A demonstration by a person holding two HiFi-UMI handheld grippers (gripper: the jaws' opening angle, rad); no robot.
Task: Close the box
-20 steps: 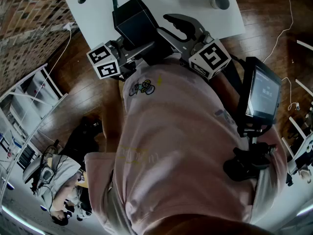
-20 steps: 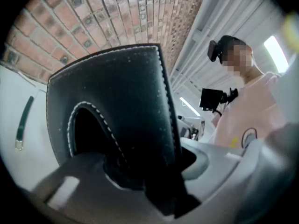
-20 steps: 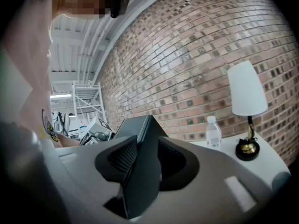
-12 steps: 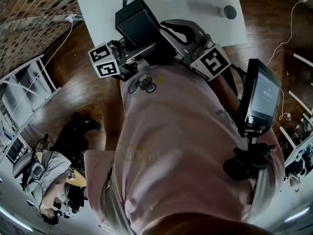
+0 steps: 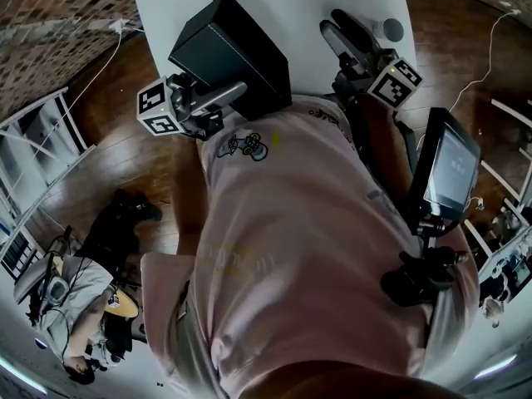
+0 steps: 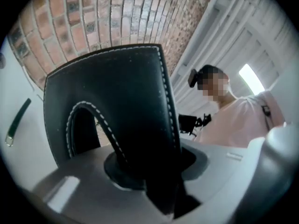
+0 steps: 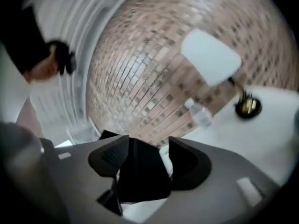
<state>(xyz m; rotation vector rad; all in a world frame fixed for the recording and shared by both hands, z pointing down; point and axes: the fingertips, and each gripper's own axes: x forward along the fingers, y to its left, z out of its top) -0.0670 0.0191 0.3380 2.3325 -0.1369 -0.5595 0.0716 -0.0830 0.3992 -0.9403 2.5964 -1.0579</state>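
Observation:
A black leather box (image 5: 229,52) with white stitching rises tilted over the white table (image 5: 303,2). My left gripper (image 5: 223,96) is shut on its near lower edge. In the left gripper view the box (image 6: 117,106) fills the middle, its stitched arched flap facing me, and its edge runs down between the jaws of my left gripper (image 6: 152,190). My right gripper (image 5: 345,36) hovers over the table to the right of the box, apart from it. In the right gripper view the pads of that gripper (image 7: 142,171) stand apart; a dark shape that I cannot identify lies low between them.
A grey cup (image 5: 391,30) stands at the table's right edge. A green strap (image 6: 16,120) and a small brass object (image 7: 247,105) lie on the table. A screen (image 5: 453,169) hangs at the person's hip. Another person (image 5: 75,306) sits on the wooden floor beside white shelves (image 5: 33,156).
The box has tipped up and moved left, held by my left gripper. My right gripper has drawn away from the box's right side, up and to the right.

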